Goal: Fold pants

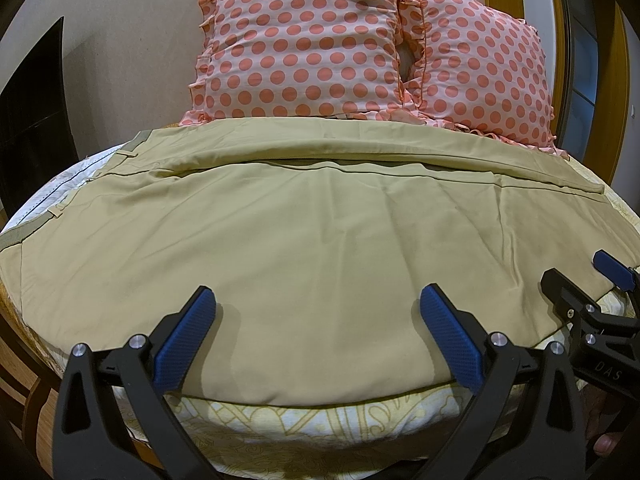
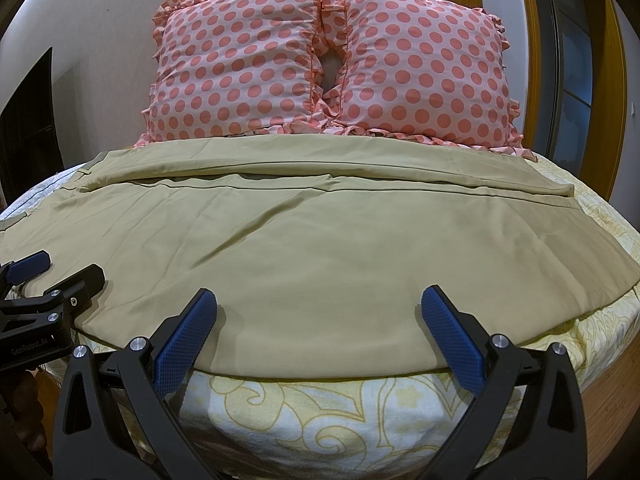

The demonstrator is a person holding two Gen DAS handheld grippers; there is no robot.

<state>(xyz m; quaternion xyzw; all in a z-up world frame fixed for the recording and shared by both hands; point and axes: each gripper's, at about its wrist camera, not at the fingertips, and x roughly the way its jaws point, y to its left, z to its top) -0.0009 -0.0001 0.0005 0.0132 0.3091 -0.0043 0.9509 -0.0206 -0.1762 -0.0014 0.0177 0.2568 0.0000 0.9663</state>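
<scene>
Khaki pants (image 1: 304, 232) lie spread sideways across the bed, waistband at the left, legs running right; they also fill the right wrist view (image 2: 320, 240). One leg lies behind the other, a long seam between them. My left gripper (image 1: 318, 312) is open and empty, its blue pads over the near edge of the pants. My right gripper (image 2: 318, 312) is open and empty over the same near edge, further right. Each gripper shows in the other's view: the right one (image 1: 580, 284) at the right, the left one (image 2: 56, 272) at the left.
Two pink polka-dot pillows (image 1: 304, 40) (image 2: 424, 68) stand against the wall behind the pants. The bed has a yellow-patterned sheet (image 2: 320, 412) hanging over its near edge. A dark panel (image 1: 36, 120) is at the left, a wooden door frame (image 2: 452, 0) at the right.
</scene>
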